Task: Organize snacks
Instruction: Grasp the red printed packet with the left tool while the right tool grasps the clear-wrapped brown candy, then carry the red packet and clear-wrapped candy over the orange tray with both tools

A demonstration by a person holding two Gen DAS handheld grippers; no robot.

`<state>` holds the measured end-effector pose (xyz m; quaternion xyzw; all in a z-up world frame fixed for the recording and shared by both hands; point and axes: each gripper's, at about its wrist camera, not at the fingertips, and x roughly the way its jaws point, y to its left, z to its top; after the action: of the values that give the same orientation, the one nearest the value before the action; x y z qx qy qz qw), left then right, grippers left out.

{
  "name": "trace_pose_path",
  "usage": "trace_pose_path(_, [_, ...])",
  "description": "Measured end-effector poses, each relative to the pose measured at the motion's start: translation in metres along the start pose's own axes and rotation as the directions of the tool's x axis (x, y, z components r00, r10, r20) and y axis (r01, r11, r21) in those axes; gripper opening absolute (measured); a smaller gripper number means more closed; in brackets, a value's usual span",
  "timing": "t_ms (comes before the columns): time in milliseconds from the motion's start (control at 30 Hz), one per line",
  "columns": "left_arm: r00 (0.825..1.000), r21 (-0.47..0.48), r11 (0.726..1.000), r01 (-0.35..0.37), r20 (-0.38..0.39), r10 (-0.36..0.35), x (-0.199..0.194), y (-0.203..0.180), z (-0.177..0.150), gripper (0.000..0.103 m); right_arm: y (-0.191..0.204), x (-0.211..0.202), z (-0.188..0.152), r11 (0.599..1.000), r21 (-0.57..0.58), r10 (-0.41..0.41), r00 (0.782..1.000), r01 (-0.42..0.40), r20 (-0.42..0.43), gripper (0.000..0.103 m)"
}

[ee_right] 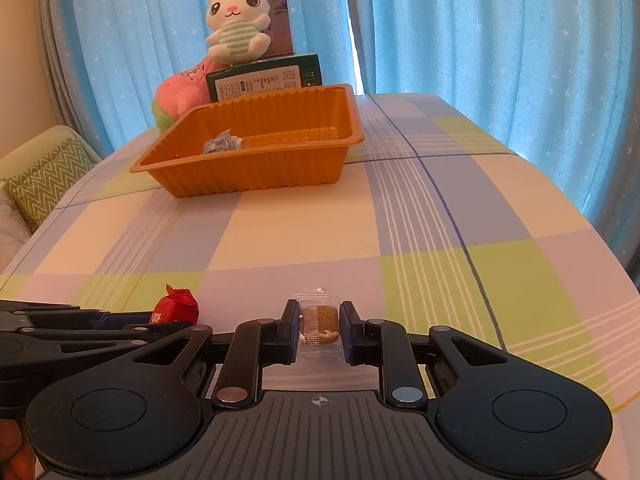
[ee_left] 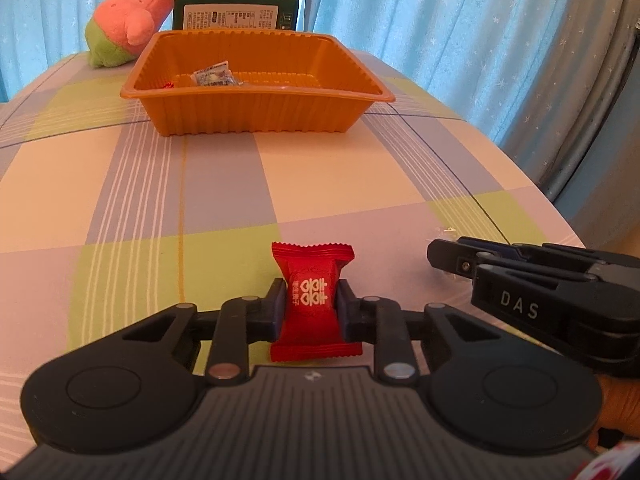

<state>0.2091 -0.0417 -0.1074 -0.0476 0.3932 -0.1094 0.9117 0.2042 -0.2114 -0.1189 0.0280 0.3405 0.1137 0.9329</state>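
My left gripper (ee_left: 311, 300) is shut on a red wrapped candy (ee_left: 310, 280) with white characters, low over the checked tablecloth; the candy also shows in the right wrist view (ee_right: 176, 307). My right gripper (ee_right: 320, 322) is shut on a clear-wrapped brown snack (ee_right: 319, 323) near the table's front. The right gripper shows at the right of the left wrist view (ee_left: 440, 256). An orange plastic tray (ee_left: 256, 116) stands further back, also in the right wrist view (ee_right: 256, 168). It holds a blue-and-white wrapped sweet (ee_left: 214, 75) and a bit of something red.
Behind the tray stand a green box (ee_left: 236, 14), a pink and green plush (ee_left: 124, 28) and a white bunny plush (ee_right: 236, 24) on a box. Blue curtains hang behind. A cushioned seat (ee_right: 40, 176) is left of the table. The table edge (ee_left: 560, 216) drops off at the right.
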Motion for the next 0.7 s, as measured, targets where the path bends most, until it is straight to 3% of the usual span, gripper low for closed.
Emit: trace_pose_path(700, [0.996,-0.040,0.999,-0.029,0.081,0.033,-0.021,0.018,0.022,0.023,0.009,-0.004,0.007,1.000,0.002,0.019,1.000,-0.019,0.016,0.021])
